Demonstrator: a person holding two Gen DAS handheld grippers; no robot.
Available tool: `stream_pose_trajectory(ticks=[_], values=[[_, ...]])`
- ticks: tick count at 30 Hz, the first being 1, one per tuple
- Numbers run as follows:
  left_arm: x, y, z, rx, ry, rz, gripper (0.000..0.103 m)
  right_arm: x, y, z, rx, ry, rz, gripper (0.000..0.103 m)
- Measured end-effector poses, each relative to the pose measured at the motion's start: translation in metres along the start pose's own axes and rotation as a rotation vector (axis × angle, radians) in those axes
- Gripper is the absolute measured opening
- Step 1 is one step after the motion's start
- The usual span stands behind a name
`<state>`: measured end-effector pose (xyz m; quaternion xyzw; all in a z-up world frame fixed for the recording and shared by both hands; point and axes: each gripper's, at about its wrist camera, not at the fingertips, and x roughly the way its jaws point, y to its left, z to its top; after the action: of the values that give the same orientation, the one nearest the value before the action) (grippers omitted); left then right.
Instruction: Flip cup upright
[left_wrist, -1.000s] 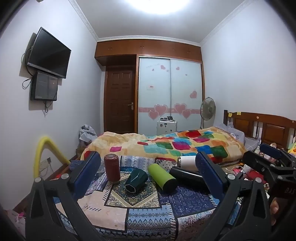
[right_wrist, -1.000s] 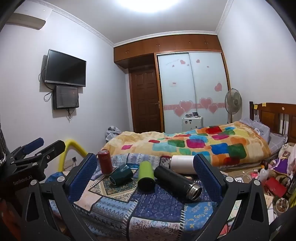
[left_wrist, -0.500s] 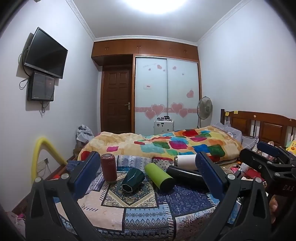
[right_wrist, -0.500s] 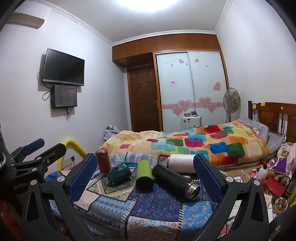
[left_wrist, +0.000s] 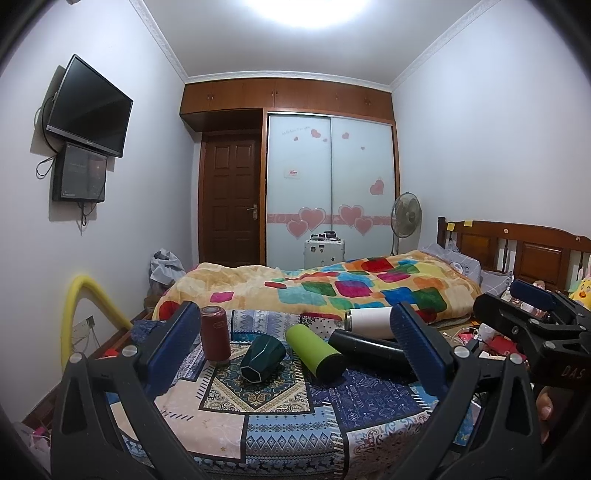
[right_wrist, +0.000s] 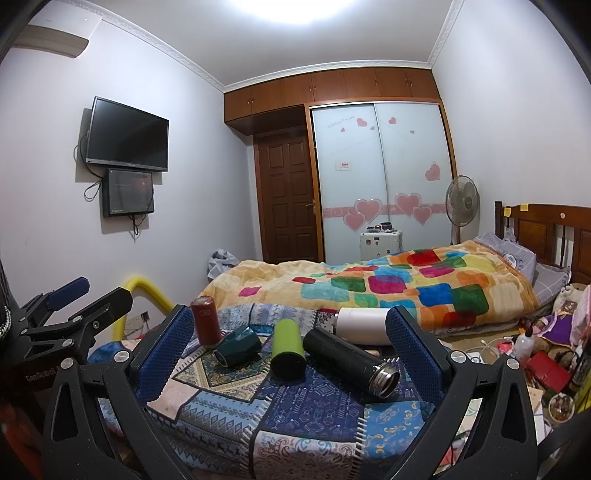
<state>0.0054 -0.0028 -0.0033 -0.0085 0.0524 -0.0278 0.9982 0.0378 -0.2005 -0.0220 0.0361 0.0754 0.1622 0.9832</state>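
Observation:
Several cups rest on a patchwork-covered table (left_wrist: 258, 424). A red cup (left_wrist: 215, 334) (right_wrist: 205, 320) stands upright at the left. A dark green faceted cup (left_wrist: 262, 357) (right_wrist: 238, 345), a lime green cup (left_wrist: 314, 351) (right_wrist: 287, 352), a black flask (left_wrist: 369, 350) (right_wrist: 351, 358) and a white flask (left_wrist: 369, 322) (right_wrist: 362, 325) lie on their sides. My left gripper (left_wrist: 295, 354) is open and empty, short of the cups. My right gripper (right_wrist: 290, 350) is open and empty, also short of them. Each gripper shows at the edge of the other's view.
A bed with a colourful blanket (left_wrist: 332, 288) lies behind the table. A yellow tube (left_wrist: 79, 306) stands at the left wall. Clutter (right_wrist: 543, 354) covers the floor at the right. A fan (left_wrist: 406, 218) and wardrobe (left_wrist: 330, 184) stand at the back.
Both views have shifted slightly; the cups sit a little lower and nearer in frame. Nothing was grasped, and the cups have not moved on the table.

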Motion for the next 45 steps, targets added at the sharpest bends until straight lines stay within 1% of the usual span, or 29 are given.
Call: stream_pose_trajectory(ticks=[22,45], values=[[-0.0005,-0.0021,-0.0003,0.013,-0.016,-0.003,0.103,-0.0007,-0.0034,-0.0006,0.000,-0.004,-0.006,0.103],[0.0046,0.0018,-0.0062,0.005,0.002,-0.001,0.103,0.0011,-0.0035,-0.0020,0.000,-0.003,-0.002,0.103]])
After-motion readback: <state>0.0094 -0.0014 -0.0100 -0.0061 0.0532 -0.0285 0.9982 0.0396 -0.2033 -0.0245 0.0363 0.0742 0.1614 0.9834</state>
